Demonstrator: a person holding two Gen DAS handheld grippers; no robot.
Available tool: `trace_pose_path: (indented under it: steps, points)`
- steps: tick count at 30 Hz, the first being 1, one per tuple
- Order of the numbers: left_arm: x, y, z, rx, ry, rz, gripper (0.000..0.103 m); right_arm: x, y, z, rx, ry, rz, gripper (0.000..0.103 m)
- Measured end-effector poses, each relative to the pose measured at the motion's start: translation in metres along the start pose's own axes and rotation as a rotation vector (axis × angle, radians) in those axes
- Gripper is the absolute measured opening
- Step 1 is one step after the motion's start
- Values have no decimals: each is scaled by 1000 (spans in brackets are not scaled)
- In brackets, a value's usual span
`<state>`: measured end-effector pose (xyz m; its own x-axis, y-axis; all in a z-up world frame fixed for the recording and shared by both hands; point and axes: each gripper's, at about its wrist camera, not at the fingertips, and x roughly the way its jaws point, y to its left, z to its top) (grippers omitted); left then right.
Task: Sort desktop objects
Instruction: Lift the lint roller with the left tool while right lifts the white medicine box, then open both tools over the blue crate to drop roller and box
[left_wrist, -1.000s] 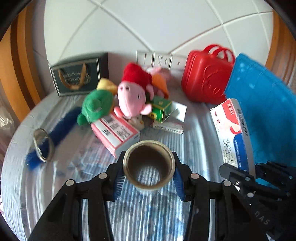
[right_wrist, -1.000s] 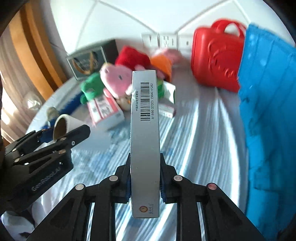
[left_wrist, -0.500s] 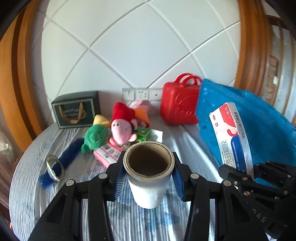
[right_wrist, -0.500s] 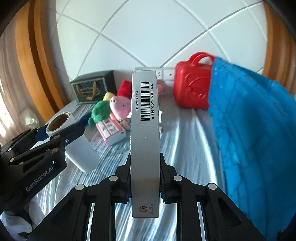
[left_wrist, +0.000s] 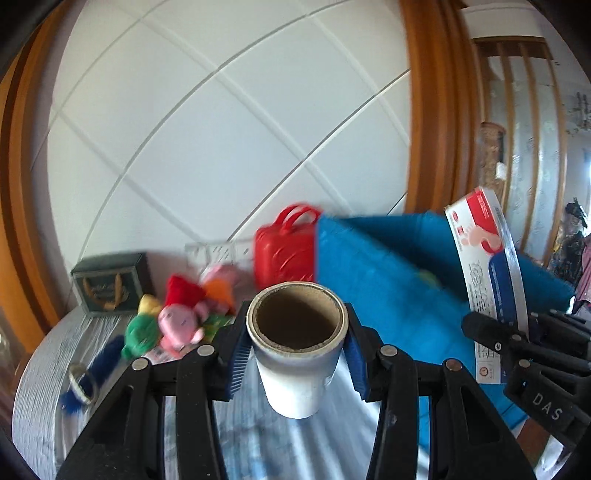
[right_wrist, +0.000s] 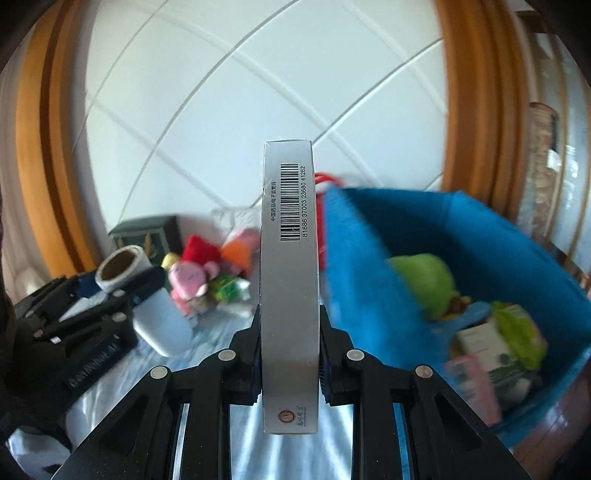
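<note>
Much of what we see is smeared by motion blur. At the far left of the bench (left_wrist: 44, 373) a dark green box (left_wrist: 110, 284) stands against the wall, and a blue furry strip with a metal ring (left_wrist: 83, 380) lies near the edge. The heap of plush toys (left_wrist: 177, 317) is too blurred for us to count surely; we make out green, pink, red and orange shapes.

In the middle, the left gripper (left_wrist: 297, 354) has its fingers (left_wrist: 238, 354) pressed on one white roll (left_wrist: 299, 354) with a cardboard core, upright, open end toward us. Behind it stands one red case (left_wrist: 284, 254).

To the right, the right gripper (right_wrist: 290, 350) has its fingers closed on one flat silver box (right_wrist: 290, 288), edge-on, barcode up. Beside it sits the blue bin (right_wrist: 373, 295); its contents, something green and some cartons, are hard to tell apart.
</note>
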<state>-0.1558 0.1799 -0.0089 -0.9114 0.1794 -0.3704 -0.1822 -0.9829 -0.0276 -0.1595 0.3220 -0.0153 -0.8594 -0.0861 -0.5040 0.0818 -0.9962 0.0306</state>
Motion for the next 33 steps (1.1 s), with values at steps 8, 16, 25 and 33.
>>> trace_pose_path:
  steps: [8,16,25,33]
  points:
    - [8,-155,54,26,-73,-56,45,-20,-153,15,63,-58,-115,23]
    - [63,-270,53,29,92,-65,45,-10,-265,11,47,-16,-193,23]
    - [95,-311,37,62,181,-23,45,30,-314,-8,49,85,-116,23]
    - [102,-310,33,88,204,45,66,53,-316,-11,21,151,-99,27]
